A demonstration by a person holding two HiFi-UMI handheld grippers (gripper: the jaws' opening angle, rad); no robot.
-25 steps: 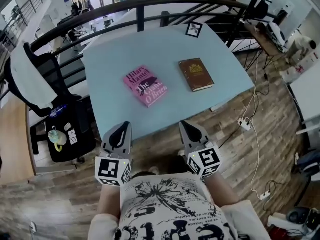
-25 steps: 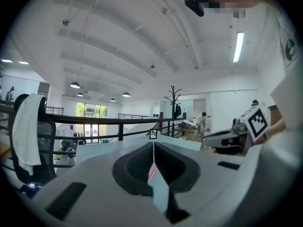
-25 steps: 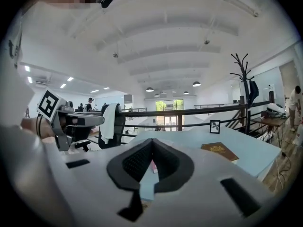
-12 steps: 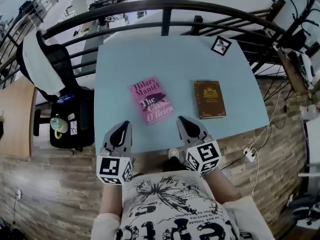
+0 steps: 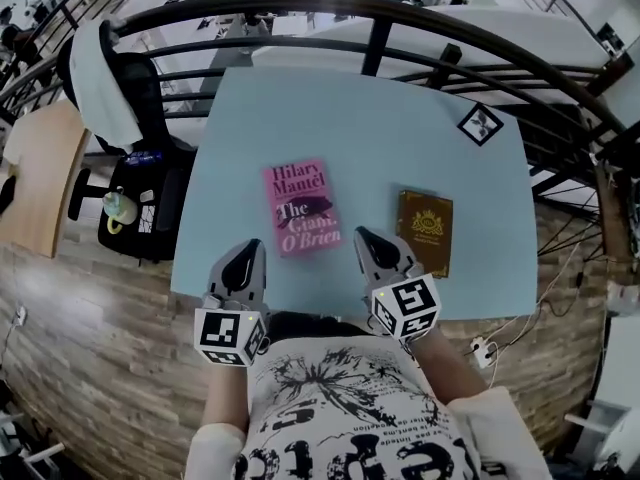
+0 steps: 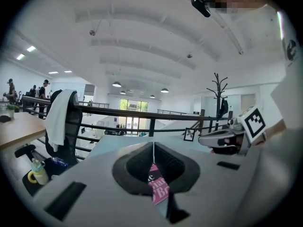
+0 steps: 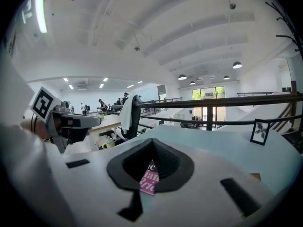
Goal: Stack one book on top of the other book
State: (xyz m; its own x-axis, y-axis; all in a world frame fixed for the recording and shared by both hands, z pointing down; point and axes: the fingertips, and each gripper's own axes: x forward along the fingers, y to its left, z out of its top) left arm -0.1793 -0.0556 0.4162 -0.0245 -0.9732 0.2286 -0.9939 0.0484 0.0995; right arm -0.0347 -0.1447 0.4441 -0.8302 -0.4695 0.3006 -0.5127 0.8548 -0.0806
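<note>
Two books lie apart on the worktop point(image 5: 370, 138).
Pink book point(image 5: 302, 208) left, brown book point(image 5: 425, 232) right; both long axes run near-to-far, titles' tops far. Left tongs point(image 5: 249, 248) and right tongs point(image 5: 363, 235) hover at the near edge, closed, empty.

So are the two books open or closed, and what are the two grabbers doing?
Pink book: closed, lying flat on the table, cover up, nobody holding it.
Brown book: closed, lying flat, apart from the pink book, not stacked yet.
Left gripper: shut, holding nothing.
Right gripper: shut, holding nothing.
</note>
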